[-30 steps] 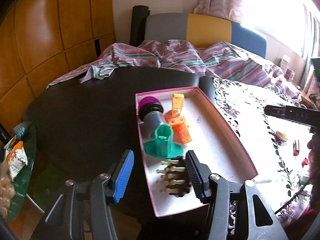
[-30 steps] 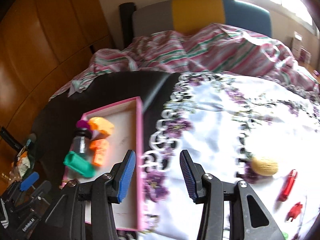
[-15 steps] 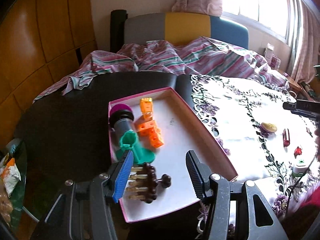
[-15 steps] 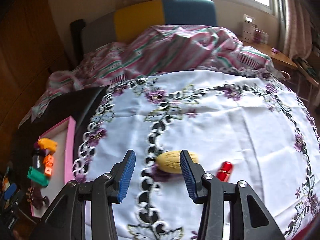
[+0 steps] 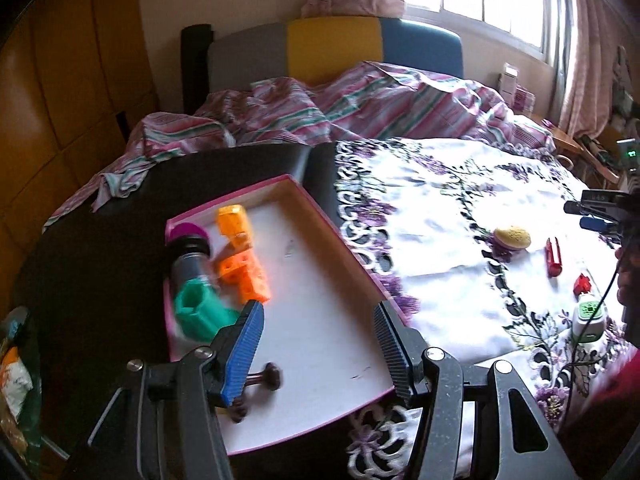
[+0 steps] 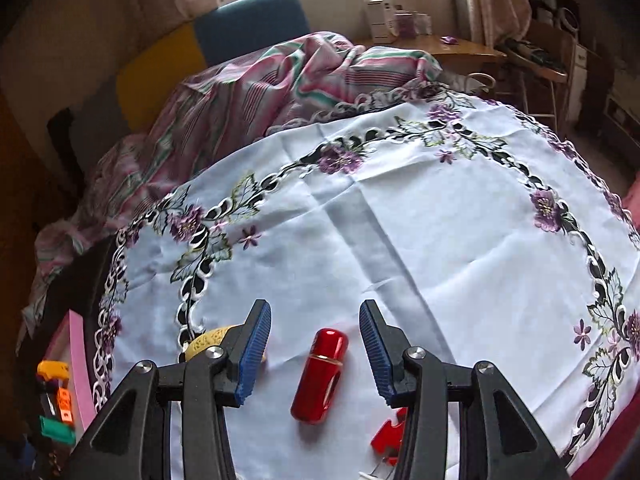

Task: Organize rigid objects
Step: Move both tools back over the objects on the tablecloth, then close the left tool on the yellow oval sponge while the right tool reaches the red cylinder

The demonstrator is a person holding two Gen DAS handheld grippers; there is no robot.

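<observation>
A pink-rimmed tray (image 5: 352, 256) on the dark table holds orange blocks (image 5: 240, 256), a purple-capped grey cylinder (image 5: 188, 252), a green piece (image 5: 196, 312) and a dark pegged piece (image 5: 260, 380). My left gripper (image 5: 318, 344) hovers over the tray's bare floor, its jaws opening with nothing between them. On the white embroidered cloth lie a yellow oval (image 6: 208, 340), a red capsule (image 6: 320, 376) and a small red piece (image 6: 388, 436). My right gripper (image 6: 314, 348) stands open above the capsule, which lies between the fingers without touching the pads.
Striped bedding (image 6: 248, 92) and a grey, yellow and blue headboard (image 5: 332, 48) lie beyond the table. A white and green device (image 5: 588, 316) stands on the cloth near the front right. A snack bag (image 5: 14, 372) sits at the far left. A wooden desk (image 6: 460, 46) stands behind.
My right gripper swung right from the tray's edge across the cloth, past the yellow oval, to the red capsule. My left gripper shifted right over the tray; the pegged piece is now under its left finger.
</observation>
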